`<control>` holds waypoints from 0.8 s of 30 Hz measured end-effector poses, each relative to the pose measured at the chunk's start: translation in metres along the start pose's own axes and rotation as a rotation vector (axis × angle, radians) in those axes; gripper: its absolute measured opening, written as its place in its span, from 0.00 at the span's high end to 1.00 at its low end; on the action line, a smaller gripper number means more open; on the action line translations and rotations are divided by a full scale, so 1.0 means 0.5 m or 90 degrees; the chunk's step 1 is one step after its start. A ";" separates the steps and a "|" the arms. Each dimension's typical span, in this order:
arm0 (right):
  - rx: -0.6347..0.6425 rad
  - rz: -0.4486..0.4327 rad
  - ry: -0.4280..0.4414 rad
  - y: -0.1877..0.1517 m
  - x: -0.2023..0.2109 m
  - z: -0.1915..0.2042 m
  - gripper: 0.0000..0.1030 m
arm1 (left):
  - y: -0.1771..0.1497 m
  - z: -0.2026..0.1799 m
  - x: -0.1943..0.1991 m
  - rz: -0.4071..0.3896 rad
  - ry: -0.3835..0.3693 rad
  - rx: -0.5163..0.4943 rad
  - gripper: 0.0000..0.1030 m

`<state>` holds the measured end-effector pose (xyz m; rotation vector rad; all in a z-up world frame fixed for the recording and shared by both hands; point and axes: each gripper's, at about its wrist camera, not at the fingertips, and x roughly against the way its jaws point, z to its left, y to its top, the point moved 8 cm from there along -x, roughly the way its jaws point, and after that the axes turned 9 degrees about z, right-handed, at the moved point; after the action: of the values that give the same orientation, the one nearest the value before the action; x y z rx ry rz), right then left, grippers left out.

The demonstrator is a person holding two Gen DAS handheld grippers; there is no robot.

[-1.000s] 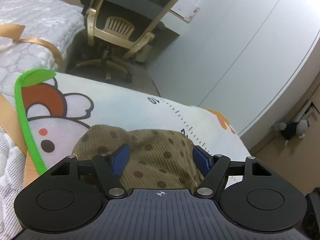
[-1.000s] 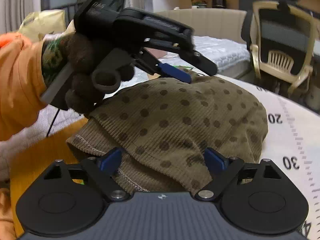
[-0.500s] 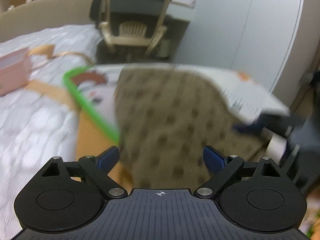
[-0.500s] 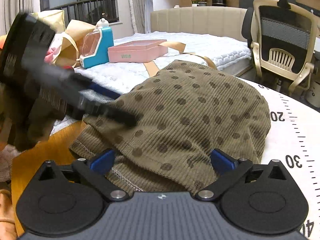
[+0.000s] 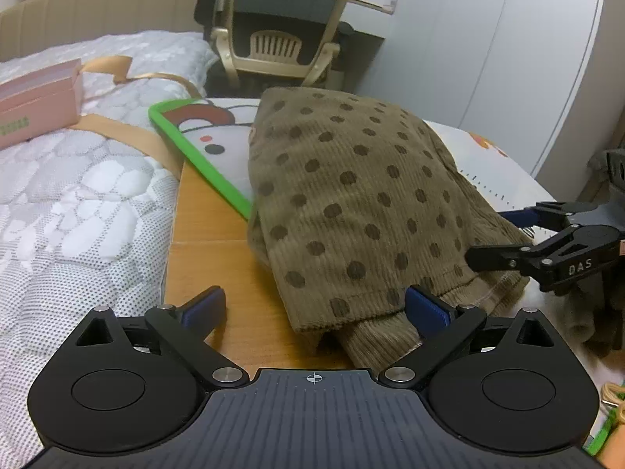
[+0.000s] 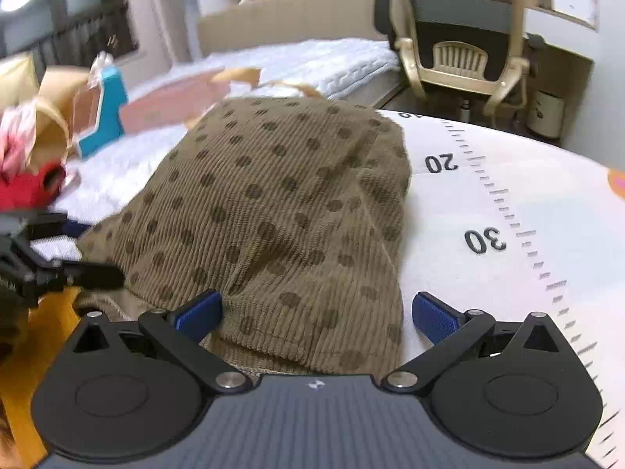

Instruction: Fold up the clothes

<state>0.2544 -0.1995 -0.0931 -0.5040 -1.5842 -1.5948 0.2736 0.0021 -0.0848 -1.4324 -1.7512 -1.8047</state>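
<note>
place: home bedroom | shown by: quilted bed (image 5: 90,179), padded headboard (image 5: 97,39), desk chair (image 5: 273,35), wardrobe (image 5: 508,39)

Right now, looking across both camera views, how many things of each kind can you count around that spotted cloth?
Brown polka-dot corduroy garment: 1
White ruler-printed mat with green edge: 1
Flat pink boxes: 1
Blue-and-pink cases: 1
Beige-framed black office chairs: 1
Black two-finger tools: left tool, right tool: 2
Total: 7
</note>
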 end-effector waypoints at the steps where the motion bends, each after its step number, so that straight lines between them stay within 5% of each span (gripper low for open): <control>1: 0.002 -0.001 -0.002 -0.001 0.001 0.001 0.00 | 0.000 -0.001 0.005 0.000 -0.006 0.001 0.03; 4: 0.000 -0.005 -0.001 -0.004 0.002 0.000 0.00 | 0.005 -0.016 0.030 -0.017 -0.034 -0.009 0.03; 10: -0.003 -0.009 0.000 -0.002 0.001 -0.001 0.00 | -0.020 -0.022 0.024 0.016 0.051 -0.085 0.02; 24: -0.006 -0.012 -0.003 -0.006 0.005 0.001 0.00 | -0.016 0.028 0.094 -0.025 -0.015 0.034 0.02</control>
<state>0.2503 -0.2001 -0.0930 -0.4994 -1.5899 -1.6174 0.2510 0.0368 -0.0570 -1.4145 -1.8372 -1.7531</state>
